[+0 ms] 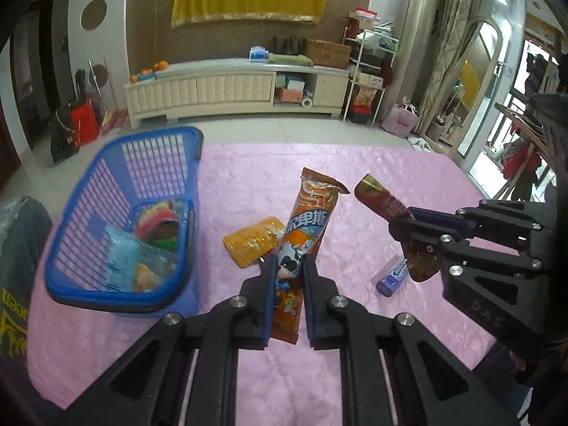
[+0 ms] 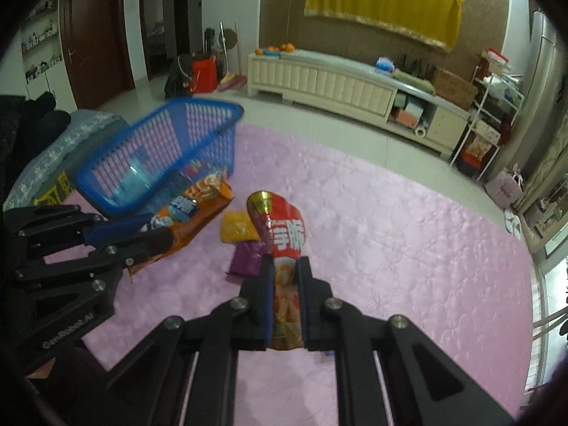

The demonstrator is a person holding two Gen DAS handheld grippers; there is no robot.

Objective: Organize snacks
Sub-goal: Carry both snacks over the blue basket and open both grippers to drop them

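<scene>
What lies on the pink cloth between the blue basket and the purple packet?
Only the yellow packet, flat on the pink cloth between blue basket and purple packet; left wrist view.

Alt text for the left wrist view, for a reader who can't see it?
The left gripper clamps a long orange snack packet above a pink cloth; a blue basket holding snacks sits left, and the right gripper holds a red packet.

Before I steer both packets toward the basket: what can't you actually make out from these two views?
- Blue basket contents: blurred in the left wrist view; the right wrist view shows mostly its wall.
- Orange packet, lower end: covered by the left gripper fingers.
- Red packet, lower print: hidden between the right gripper fingers.
- Purple packet: label too small; red packet overlaps it.
- Yellow packet: partly behind the orange packet.
</scene>
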